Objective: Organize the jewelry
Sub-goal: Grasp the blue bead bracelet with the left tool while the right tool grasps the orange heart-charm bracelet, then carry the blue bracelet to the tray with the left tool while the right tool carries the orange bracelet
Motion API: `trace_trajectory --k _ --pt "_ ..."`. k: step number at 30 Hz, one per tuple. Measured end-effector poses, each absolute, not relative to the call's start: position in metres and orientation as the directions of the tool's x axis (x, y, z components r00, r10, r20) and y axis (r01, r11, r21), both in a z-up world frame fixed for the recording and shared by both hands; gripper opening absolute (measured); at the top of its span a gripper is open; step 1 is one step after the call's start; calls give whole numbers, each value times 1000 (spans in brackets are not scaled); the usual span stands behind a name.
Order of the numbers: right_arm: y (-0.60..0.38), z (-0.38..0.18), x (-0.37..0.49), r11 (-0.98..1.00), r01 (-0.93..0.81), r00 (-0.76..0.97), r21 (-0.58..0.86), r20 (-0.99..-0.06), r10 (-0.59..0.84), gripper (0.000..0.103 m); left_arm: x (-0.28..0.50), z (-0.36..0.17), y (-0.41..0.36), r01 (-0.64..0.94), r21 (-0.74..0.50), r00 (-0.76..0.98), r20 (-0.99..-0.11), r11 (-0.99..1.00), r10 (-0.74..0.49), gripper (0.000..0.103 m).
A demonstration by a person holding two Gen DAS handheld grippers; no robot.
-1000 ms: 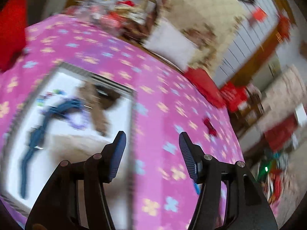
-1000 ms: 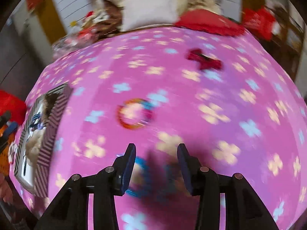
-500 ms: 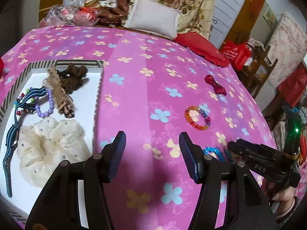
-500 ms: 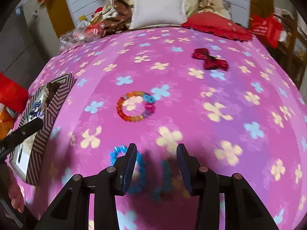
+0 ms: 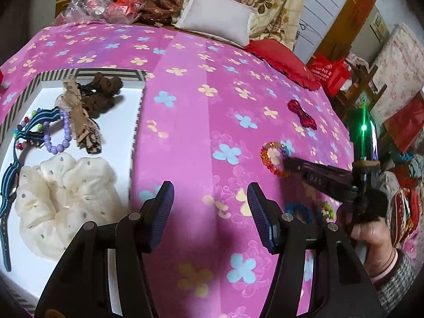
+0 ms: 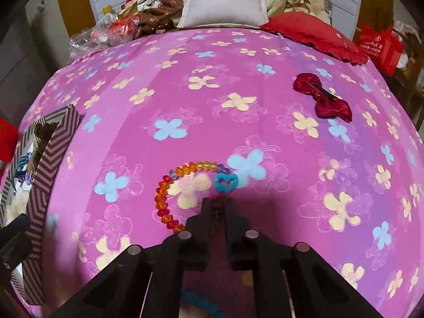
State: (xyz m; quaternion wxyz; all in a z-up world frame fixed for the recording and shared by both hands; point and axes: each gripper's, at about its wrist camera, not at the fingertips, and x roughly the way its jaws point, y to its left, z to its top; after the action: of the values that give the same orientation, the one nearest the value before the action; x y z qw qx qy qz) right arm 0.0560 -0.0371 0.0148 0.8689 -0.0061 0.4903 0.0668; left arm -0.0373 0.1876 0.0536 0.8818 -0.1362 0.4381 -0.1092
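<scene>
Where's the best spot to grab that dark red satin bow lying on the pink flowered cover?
Grip the dark red satin bow at its narrow centre knot, coming from above with fingers across the waist. It lies flat, its lobes wide and floppy; the pinched middle is the firmest part.

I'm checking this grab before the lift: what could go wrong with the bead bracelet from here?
The right gripper has just been closing and pinches only the near edge of the orange-red bead bracelet, so round beads may slip out on lifting. The rest of the loop and its blue heart charm lie on the pink bedsheet and would dangle, perhaps snagging the box rim. The box already holds a cream scrunchie, leaving limited free space.
</scene>
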Motion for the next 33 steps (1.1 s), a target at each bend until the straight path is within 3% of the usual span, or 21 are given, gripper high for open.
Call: trace_trajectory --k 16,23,25,27,29,30,33 --pt "-135 13 16 982 -42 533 184 -828 178 7 -22 20 99 243 -421 409 -772 874 -486 57" --pt "-144 11 11 974 -61 542 220 -812 217 7 -19 20 61 309 -379 396 -783 872 -480 57" --pt "-146 11 10 972 -61 545 227 -808 223 7 -26 21 44 351 -301 420 -796 887 -436 57" --pt "-146 11 9 972 -64 549 227 -805 224 7 -31 20 33 386 -227 442 -805 894 -395 47" --pt "-144 11 9 974 -65 553 216 -805 216 7 -39 19 25 438 -222 430 -800 871 -420 8" --pt "-142 11 9 976 -63 553 207 -807 206 7 -40 15 24 452 -272 378 -804 849 -459 7" --pt "-137 19 7 979 -75 559 190 -805 199 7 -42 14 29 448 -271 379 -806 852 -456 7"
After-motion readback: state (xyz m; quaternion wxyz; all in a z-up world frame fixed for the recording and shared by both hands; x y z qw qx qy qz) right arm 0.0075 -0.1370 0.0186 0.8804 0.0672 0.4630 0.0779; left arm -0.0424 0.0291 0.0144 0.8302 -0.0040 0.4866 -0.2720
